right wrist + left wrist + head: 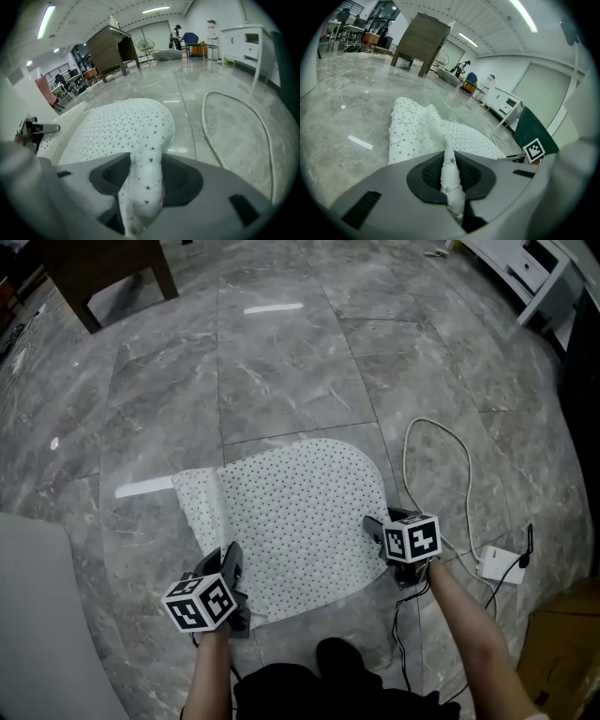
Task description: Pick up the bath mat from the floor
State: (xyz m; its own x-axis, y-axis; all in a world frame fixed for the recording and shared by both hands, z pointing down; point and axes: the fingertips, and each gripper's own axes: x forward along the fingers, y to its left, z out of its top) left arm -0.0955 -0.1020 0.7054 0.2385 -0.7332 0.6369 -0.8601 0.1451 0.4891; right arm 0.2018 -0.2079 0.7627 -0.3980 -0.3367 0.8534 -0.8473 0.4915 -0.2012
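Note:
The white bath mat (pixel 300 512), dotted with small dark marks, lies on the grey marble floor with its left edge folded over. My left gripper (pixel 232 557) is at the mat's near left corner. In the left gripper view a thin raised fold of the mat (pixel 451 180) is pinched between the pads, so the left gripper (pixel 450 174) is shut on it. My right gripper (pixel 375 529) is at the near right edge. In the right gripper view a thick bulge of the mat (pixel 140 183) fills the gap between both pads of the right gripper (pixel 139 187).
A white cable (pixel 466 465) loops on the floor right of the mat and runs to a white adapter (pixel 499 564). A brown table (pixel 103 268) stands at the far left and a white cabinet (pixel 525 268) at the far right. A cardboard box (pixel 562 643) sits near right.

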